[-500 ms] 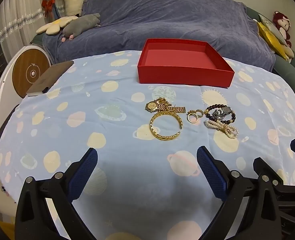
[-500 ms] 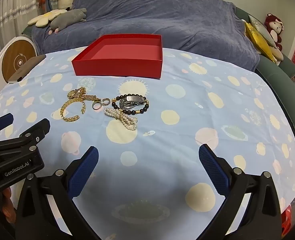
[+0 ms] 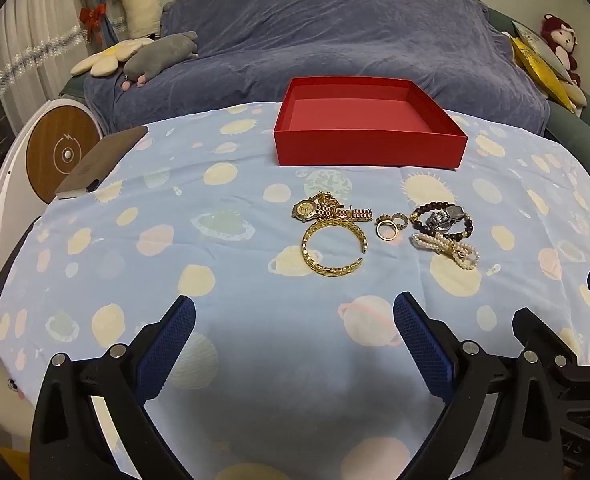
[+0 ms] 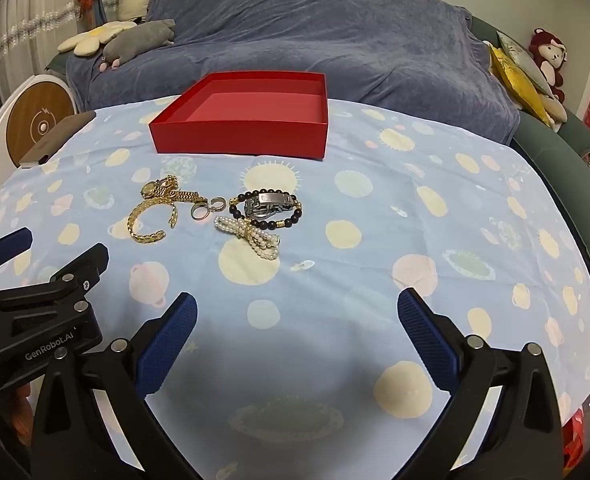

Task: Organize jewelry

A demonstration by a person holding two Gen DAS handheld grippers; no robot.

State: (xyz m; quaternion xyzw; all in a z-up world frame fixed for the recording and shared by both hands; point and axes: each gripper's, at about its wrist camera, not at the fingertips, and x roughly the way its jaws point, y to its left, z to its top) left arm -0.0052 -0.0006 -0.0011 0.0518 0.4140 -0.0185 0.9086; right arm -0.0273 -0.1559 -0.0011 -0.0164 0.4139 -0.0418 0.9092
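Left wrist view: a worktop (image 3: 107, 264) draped in a pale blue cloth printed with planets and suns fills the frame. Behind its far edge stands a sofa (image 3: 335, 36) under a blue-grey throw, with a grey plush toy (image 3: 161, 58) and a flower cushion (image 3: 111, 56) at its left end and a red monkey toy (image 3: 561, 40) at its right. A round wooden-faced device (image 3: 61, 156) stands off the worktop's left edge. Compared with the frame half a second back, nothing on the cloth has shifted and the view is practically the same. The red box (image 3: 369, 146) sits near the far edge, and its pink floor holds nothing. The jewelry lies in a row at mid-worktop, between the box and the near edge: a gold watch (image 3: 327, 212), a gold bangle (image 3: 333, 248) touching it, 2 rings (image 3: 391, 226), a dark bead bracelet (image 3: 443, 216) around a steel watch, and a pearl bracelet (image 3: 447, 246). The left hand-held gripper (image 3: 294, 336) hangs over the near edge with jaws spread wide and nothing between them.

Right wrist view: the same cloth, sofa and toys appear. The red box (image 4: 241, 132) lies far left of centre, also bare inside. The gold bangle (image 4: 147, 220), rings (image 4: 207, 209), bead bracelet (image 4: 267, 210) and pearl bracelet (image 4: 251, 236) sit left of centre, unmoved. The right hand-held gripper (image 4: 297, 334) is wide apart and holds nothing.
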